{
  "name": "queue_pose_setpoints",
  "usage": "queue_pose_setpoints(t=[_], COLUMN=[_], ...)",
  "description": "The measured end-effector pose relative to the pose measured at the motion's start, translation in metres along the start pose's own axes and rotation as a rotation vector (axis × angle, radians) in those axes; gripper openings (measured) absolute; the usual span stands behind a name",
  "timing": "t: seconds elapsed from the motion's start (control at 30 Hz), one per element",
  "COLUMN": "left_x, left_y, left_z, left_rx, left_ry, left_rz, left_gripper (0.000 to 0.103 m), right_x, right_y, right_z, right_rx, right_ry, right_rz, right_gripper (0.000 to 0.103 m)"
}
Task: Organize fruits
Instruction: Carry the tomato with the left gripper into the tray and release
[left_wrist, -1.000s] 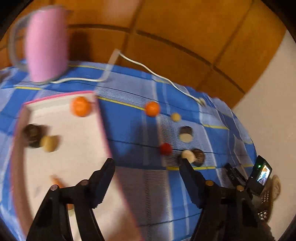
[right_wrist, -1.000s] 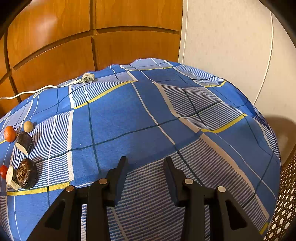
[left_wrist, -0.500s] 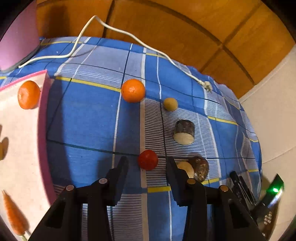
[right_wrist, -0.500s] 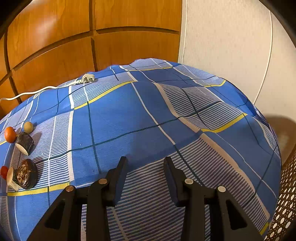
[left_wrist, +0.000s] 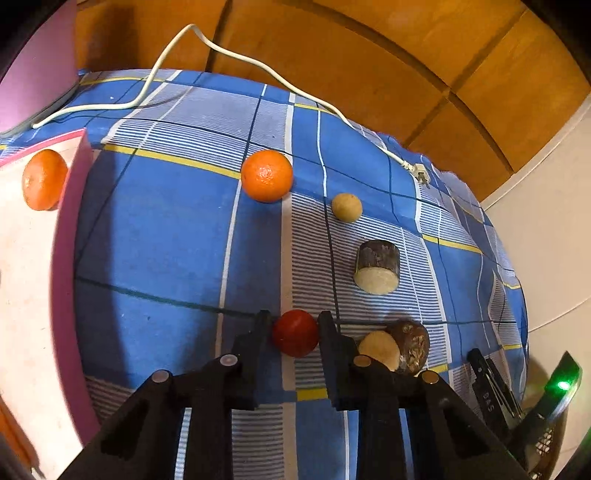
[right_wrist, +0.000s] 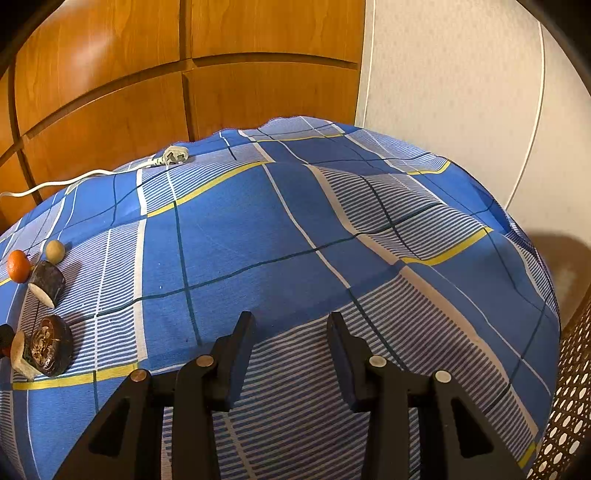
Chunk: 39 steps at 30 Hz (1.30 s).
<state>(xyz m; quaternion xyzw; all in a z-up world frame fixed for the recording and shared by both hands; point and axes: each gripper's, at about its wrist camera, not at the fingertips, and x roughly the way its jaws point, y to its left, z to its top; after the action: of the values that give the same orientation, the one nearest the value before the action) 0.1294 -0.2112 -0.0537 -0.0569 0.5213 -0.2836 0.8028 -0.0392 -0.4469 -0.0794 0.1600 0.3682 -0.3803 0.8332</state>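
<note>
Red round fruit (left_wrist: 295, 333) sits on the cloth (left_wrist: 166, 229) betw left gripper (left_wrist: 293, 323) fingers, narrow gap, contact unclear. Squeeze centred, gently, lift straight, clear the halved brown fruit (left_wrist: 397, 347) just beside. Right gripper (right_wrist: 291, 325) half open, holds nothing

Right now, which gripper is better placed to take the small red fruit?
Left. The left gripper already has the red fruit between its fingers; the right gripper hangs open over bare cloth.

A blue plaid bedsheet (left_wrist: 166, 229) with white stripes and yellow lines carries a round red fruit (left_wrist: 295, 333), a round orange citrus (left_wrist: 266, 175) and a pink-rimmed white tray (left_wrist: 68, 236).
</note>
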Motion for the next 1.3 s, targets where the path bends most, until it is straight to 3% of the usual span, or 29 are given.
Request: queue_pose_setpoints(t=[0.27, 0.4, 0.67, 0.77, 0.8, 0.87, 1.1, 1.3], left_x=[-0.052, -0.083, -0.132, -0.140, -0.143, -0.152, -0.173, -0.192], left_y=[0.010, 0.028, 0.109, 0.136, 0.143, 0.156, 0.174, 0.179], left_z=[-0.009, -0.008, -0.010, -0.014, -0.017, -0.025, -0.066, -0.100], left_rx=[-0.024, -0.035, -0.140, -0.211, -0.231, -0.270, -0.333, -0.370], left_ry=[-0.082, -0.141, -0.243, -0.257, -0.266, -0.291, -0.309, -0.355], left_rz=[-0.061, -0.052, 0.118, 0.164, 0.172, 0.192, 0.325, 0.430], left_gripper=[0.025, 0.025, 0.026, 0.038, 0.049, 0.052, 0.053, 0.068], right_x=[0.000, 0.000, 0.001, 0.001, 0.001, 0.001, 0.001, 0.002], right_y=[0.000, 0.000, 0.000, 0.000, 0.000, 0.000, 0.000, 0.001], right_z=[0.000, 0.000, 0.000, -0.001, 0.000, -0.001, -0.001, -0.001], right_rx=[0.000, -0.001, -0.002, -0.004, -0.005, -0.005, -0.010, -0.013], right_ry=[0.000, 0.000, 0.001, 0.001, 0.001, 0.000, 0.000, 0.001], right_rz=[-0.001, -0.002, -0.004, -0.006, -0.007, -0.007, -0.011, -0.015], right_gripper=[0.041, 0.041, 0.041, 0.041, 0.041, 0.041, 0.041, 0.041])
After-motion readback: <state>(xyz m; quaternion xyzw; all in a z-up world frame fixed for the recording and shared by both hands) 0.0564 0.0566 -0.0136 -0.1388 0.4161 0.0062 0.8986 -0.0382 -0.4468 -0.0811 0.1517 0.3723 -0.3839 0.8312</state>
